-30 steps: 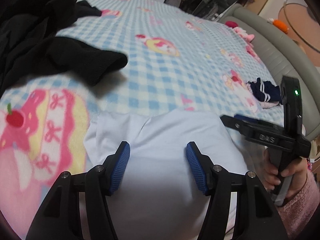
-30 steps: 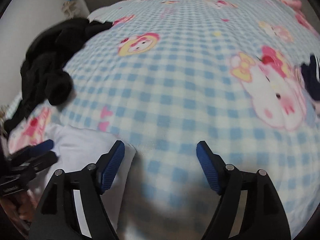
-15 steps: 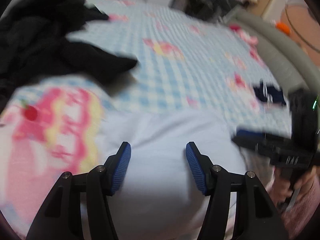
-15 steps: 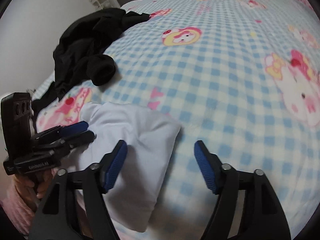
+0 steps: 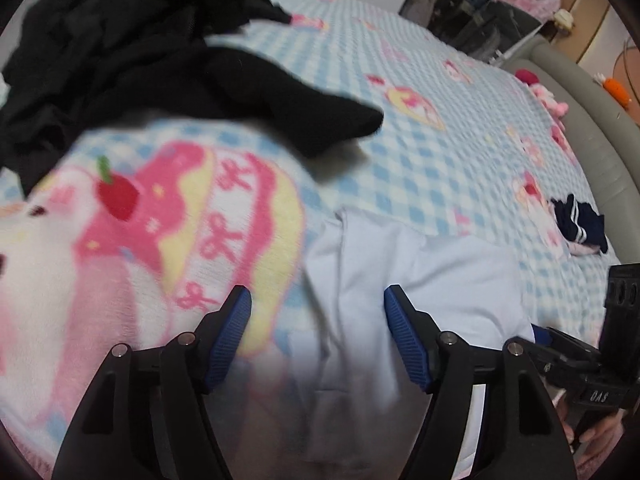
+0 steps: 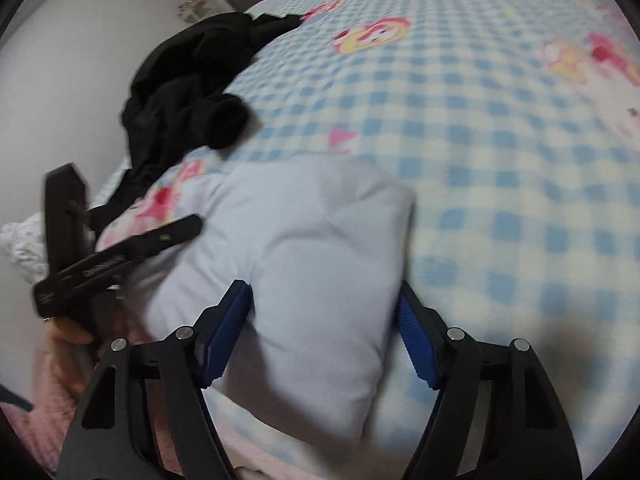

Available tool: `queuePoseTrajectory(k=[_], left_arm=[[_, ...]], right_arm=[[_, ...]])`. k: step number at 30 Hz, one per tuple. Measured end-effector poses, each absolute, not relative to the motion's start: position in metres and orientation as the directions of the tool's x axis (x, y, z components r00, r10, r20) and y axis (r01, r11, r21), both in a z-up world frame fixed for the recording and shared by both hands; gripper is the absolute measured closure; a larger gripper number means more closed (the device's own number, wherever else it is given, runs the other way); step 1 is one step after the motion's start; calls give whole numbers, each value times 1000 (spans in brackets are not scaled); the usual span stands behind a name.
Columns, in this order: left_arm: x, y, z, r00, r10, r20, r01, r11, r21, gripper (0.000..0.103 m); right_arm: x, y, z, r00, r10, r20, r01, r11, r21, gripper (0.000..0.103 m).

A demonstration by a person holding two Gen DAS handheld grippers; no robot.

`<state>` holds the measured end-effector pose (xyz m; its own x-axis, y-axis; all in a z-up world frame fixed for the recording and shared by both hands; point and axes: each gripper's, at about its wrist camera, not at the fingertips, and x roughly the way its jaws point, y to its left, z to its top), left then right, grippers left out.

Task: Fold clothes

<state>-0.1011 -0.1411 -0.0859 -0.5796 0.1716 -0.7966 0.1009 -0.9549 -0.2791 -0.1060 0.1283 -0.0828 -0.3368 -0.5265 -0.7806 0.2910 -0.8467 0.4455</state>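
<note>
The pale blue garment (image 6: 312, 264) lies folded into a soft, puffed bundle on the bed (image 6: 500, 168), close to its near edge, and both pairs of jaws hang over it. The right gripper (image 6: 322, 332) straddles the bundle's near end: the cloth sits between its blue pads and brushes both, yet it bulges freely and is not pinched; these jaws are spread and closing slightly, probably to square up or take the fold. The left gripper (image 5: 318, 336) is spread and opening wider, with the bundle's left edge and a pink printed patch of the bed cover showing between its jaws and nothing gripped, which reads as a release or a reach for the next hold. Beyond the left jaws a heap of black clothes (image 5: 140, 52) waits, likely next to fold, and far off to their right lies a small navy piece (image 5: 580, 224). Both views are smeared by motion, the bundle's near end is cut off by the jaws, and how many layers it holds cannot be told.
</note>
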Motion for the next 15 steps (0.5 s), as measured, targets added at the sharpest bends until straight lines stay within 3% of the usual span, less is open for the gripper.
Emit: queuePoseTrajectory(k=[2, 5, 6, 9, 11, 15], left_arm=[[-93, -138, -71, -645, 155, -748, 75, -962, -264, 34], [-104, -135, -78, -588, 307, -749, -15, -929, -369, 33], [-110, -134, -88, -540, 343, -769, -15, -917, -399, 32], [-122, -132, -105, -466, 347, -814, 18, -916, -401, 28], [-121, -135, -105, -456, 368, -811, 14, -907, -420, 28], [-112, -137, -99, -443, 477, -759, -32, -854, -519, 42]], right_arm=[[-106, 136, -71, -400, -512, -760, 263, -859, 440, 30], [-113, 139, -56, -473, -479, -740, 249, -878, 409, 24], [-121, 136, -59, -437, -499, -748, 249, -867, 432, 19], [-141, 125, -95, -235, -611, -756, 204, -791, 577, 18], [-135, 126, -100, -251, -629, -736, 188, -777, 600, 15], [-121, 127, -96, -288, -633, -719, 191, -774, 604, 32]])
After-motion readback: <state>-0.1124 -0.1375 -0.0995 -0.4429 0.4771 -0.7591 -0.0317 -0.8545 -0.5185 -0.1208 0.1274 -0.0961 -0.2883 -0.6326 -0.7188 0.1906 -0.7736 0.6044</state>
